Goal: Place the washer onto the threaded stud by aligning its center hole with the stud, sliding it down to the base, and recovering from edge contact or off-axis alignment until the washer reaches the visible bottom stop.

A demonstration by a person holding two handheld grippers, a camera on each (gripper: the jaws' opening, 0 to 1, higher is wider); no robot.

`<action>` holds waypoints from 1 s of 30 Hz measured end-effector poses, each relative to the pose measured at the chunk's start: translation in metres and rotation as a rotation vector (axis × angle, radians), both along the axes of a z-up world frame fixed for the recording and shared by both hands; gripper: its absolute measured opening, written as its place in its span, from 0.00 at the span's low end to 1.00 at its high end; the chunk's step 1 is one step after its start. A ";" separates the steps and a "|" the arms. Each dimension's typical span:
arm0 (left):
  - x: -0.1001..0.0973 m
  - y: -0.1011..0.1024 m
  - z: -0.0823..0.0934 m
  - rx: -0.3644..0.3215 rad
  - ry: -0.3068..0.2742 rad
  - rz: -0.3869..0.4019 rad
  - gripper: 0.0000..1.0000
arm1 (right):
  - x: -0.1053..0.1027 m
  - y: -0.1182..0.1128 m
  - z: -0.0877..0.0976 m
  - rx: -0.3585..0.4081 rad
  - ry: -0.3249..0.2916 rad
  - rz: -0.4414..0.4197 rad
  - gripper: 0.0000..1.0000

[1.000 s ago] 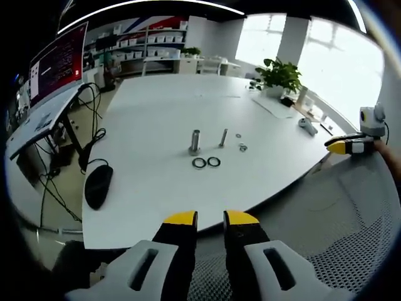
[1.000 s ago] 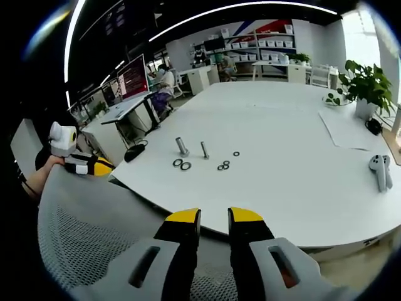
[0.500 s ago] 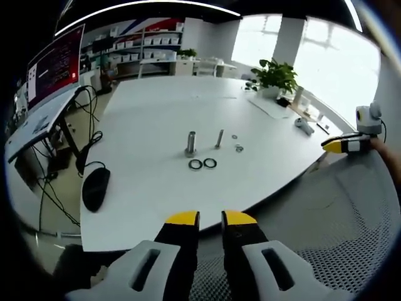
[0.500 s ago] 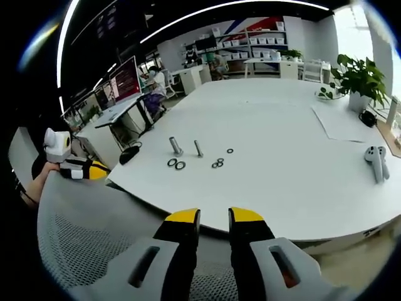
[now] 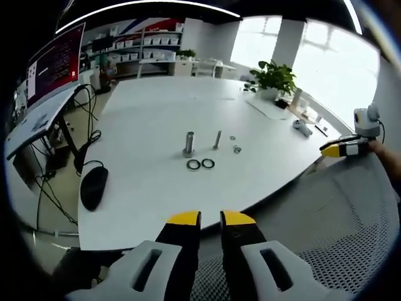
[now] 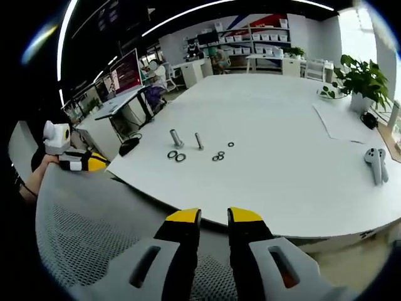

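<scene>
Both grippers' yellow-tipped fingers narrowly parted, empty; round metal washers beside upright threaded stud.

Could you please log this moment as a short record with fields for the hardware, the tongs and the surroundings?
surface: white table
studs: thick stud and thin stud, both upright, side by side
large washers: pair of dark washers flat on the table, in front of the studs
small parts: few small washers or nuts beside the thin stud; exact kind too small to tell
left tongs: nearly closed, holding nothing, short of the table edge
right tongs: narrow gap, holding nothing
other items: black mouse, potted plant, mesh chair back
task state: no washer on a stud yet
</scene>
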State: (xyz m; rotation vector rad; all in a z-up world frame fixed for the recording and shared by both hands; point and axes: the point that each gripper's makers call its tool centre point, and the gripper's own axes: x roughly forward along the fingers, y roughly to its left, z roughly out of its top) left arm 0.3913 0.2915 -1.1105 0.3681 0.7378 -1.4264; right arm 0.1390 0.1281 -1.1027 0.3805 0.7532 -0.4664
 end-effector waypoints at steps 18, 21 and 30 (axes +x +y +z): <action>0.003 0.000 0.000 -0.011 0.011 0.015 0.12 | 0.070 0.014 -0.010 0.024 0.179 0.680 0.22; 0.002 -0.001 0.000 -0.012 0.011 0.012 0.12 | 0.095 0.012 -0.015 0.001 0.207 0.748 0.22; 0.001 -0.001 0.000 -0.009 0.010 0.016 0.12 | 0.160 0.009 -0.039 -0.039 0.263 0.892 0.29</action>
